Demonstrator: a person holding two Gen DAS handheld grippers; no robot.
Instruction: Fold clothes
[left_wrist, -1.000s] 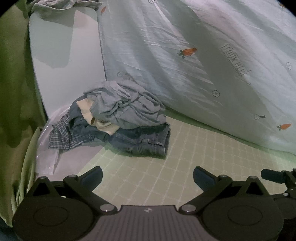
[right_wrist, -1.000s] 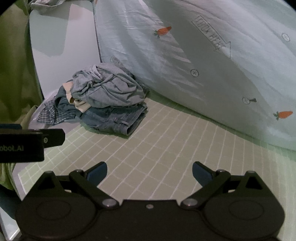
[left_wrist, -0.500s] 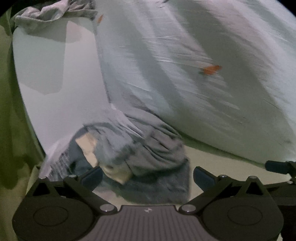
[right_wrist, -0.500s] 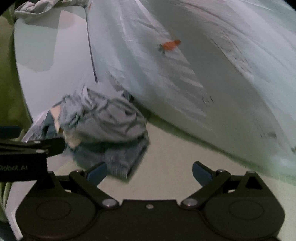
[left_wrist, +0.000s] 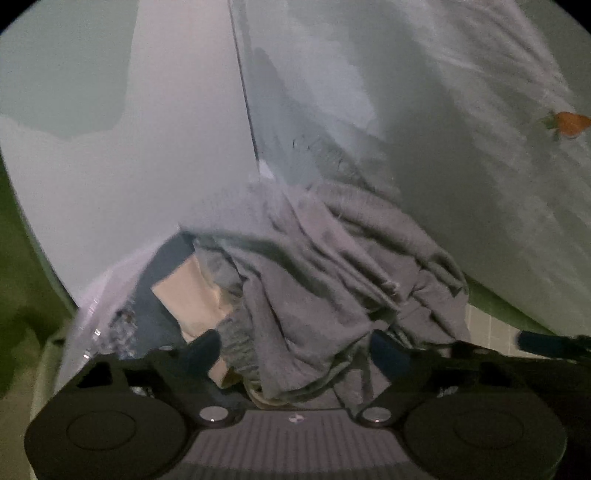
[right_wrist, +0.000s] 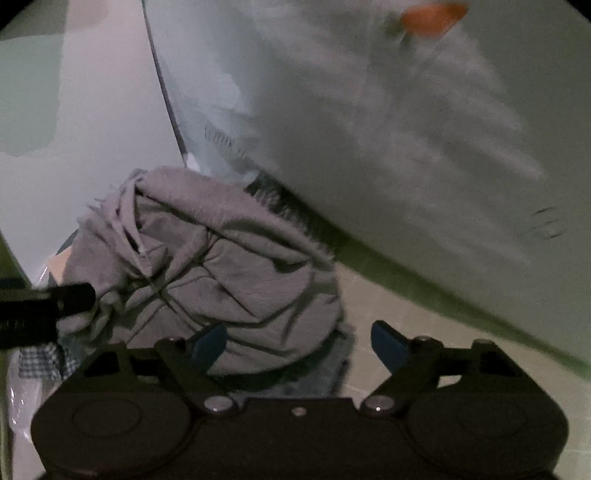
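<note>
1. Left wrist view: left gripper (left_wrist: 295, 349), black body with blue-padded fingertips (left_wrist: 205, 349), jaws spread wide with nothing between the pads. The pile of clothes (left_wrist: 314, 280) fills the gap directly ahead; contact cannot be told.
2. Grey garment (left_wrist: 325, 266): soft, matte knit, deeply crumpled into folds, topmost on the pile.
3. Beige garment (left_wrist: 192, 295): flat, smooth panel beneath the grey, at left. Seen clearly in this view only.
4. Pale bedsheet (left_wrist: 461, 155): thin, creased, printed with an orange carrot (left_wrist: 567, 123); it hangs behind the pile.
5. Right wrist view: right gripper (right_wrist: 299, 343), same build, jaws likewise parted and empty, over the pile's right edge.
6. Checked fabric (right_wrist: 40, 360): small gingham weave, low left. Denim garment (right_wrist: 325, 373): faded blue, under the grey. Both plain here alone.
7. Gridded mat (right_wrist: 424, 314): pale green, square-lined, carrying the pile.
</note>
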